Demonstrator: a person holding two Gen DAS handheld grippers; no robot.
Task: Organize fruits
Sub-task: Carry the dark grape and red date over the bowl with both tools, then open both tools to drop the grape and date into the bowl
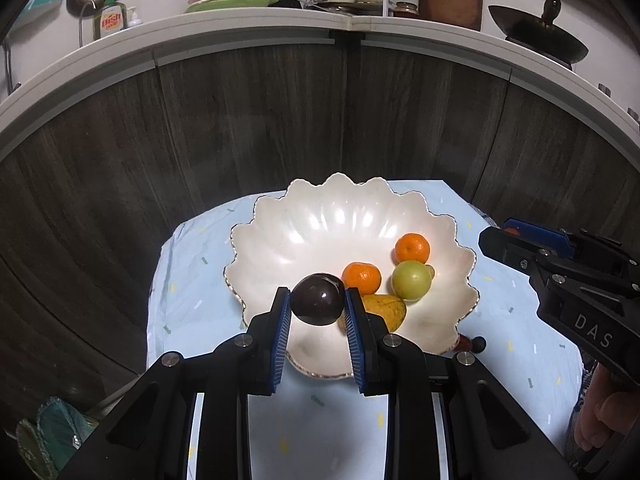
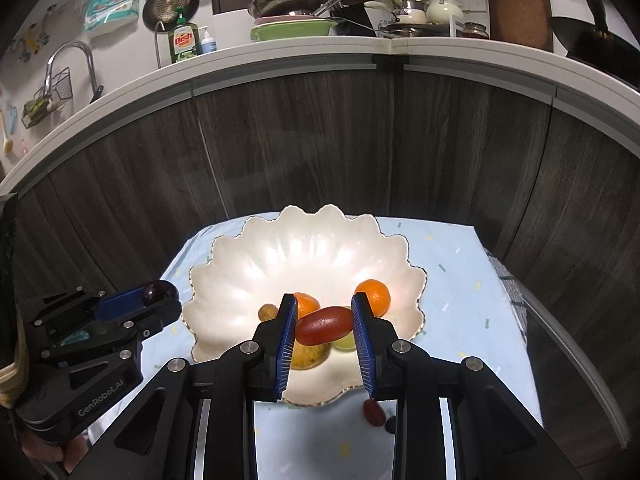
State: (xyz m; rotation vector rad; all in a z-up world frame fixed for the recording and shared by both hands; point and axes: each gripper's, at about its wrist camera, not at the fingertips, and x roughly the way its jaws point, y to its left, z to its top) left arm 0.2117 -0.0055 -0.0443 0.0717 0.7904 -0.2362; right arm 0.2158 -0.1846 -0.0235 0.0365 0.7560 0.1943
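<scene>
A white scalloped bowl (image 1: 320, 224) (image 2: 280, 256) sits on a light blue cloth. It holds two oranges (image 1: 361, 277) (image 1: 412, 248), a green fruit (image 1: 411, 280) and a yellow pear (image 1: 386, 309). My left gripper (image 1: 317, 305) is shut on a dark purple round fruit (image 1: 318, 299) above the bowl's near left side. My right gripper (image 2: 325, 325) is shut on a red oblong fruit (image 2: 324, 324) above the bowl's near rim; the left wrist view shows its body only (image 1: 560, 272). A small brown fruit (image 2: 267, 312) lies in the bowl.
A red fruit (image 2: 373, 412) and a small dark one (image 2: 390, 423) lie on the cloth (image 2: 460, 320) beside the bowl's near right rim. Dark wooden cabinet doors (image 2: 320, 140) rise behind the table. A counter above carries dishes, pots and dish soap (image 2: 183, 40).
</scene>
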